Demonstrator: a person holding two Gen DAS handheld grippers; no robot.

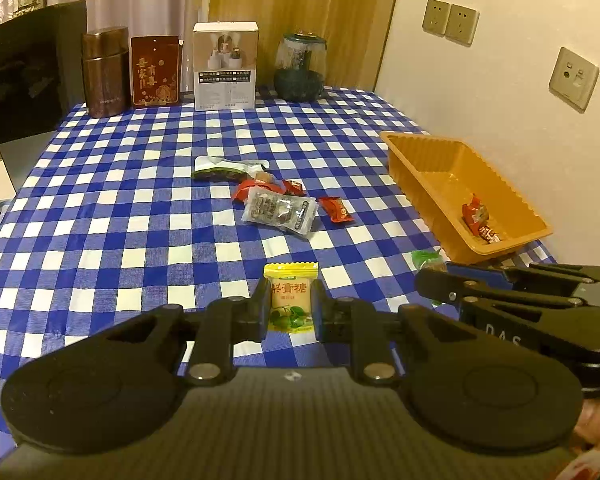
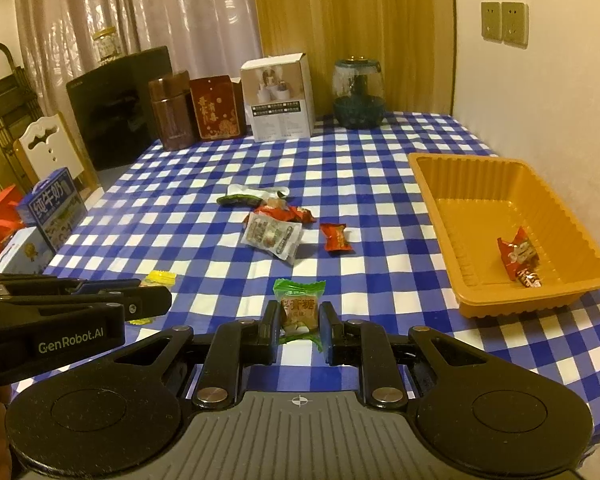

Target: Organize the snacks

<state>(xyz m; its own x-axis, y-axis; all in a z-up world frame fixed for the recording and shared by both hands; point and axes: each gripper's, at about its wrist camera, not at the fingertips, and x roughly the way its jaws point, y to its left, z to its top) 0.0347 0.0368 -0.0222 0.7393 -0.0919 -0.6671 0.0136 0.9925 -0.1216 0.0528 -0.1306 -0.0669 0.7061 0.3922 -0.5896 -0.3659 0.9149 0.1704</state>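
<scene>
The left gripper point(image 1: 290, 307) and right gripper point(image 2: 300, 328) hover side by side, pitched downward, fingers clamped together.

checked table point(image 2: 380, 168) — snack pile point(image 2: 274, 232), perhaps tray point(image 2: 480, 308)

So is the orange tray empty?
No. The orange tray holds two red-wrapped snacks near its front right corner.

I am seeing a smooth, faintly shiny checked cloth point(image 1: 140, 216) covering the table. The orange tray point(image 2: 572, 296) at the right is looking like glossy ribbed plastic. The near candy wrappers, yellow point(image 1: 290, 298) and green point(image 2: 299, 308), are shining like crinkly film. Far off, a white box point(image 1: 225, 68) is looking like matt card, a jar point(image 1: 300, 66) like glass.
</scene>
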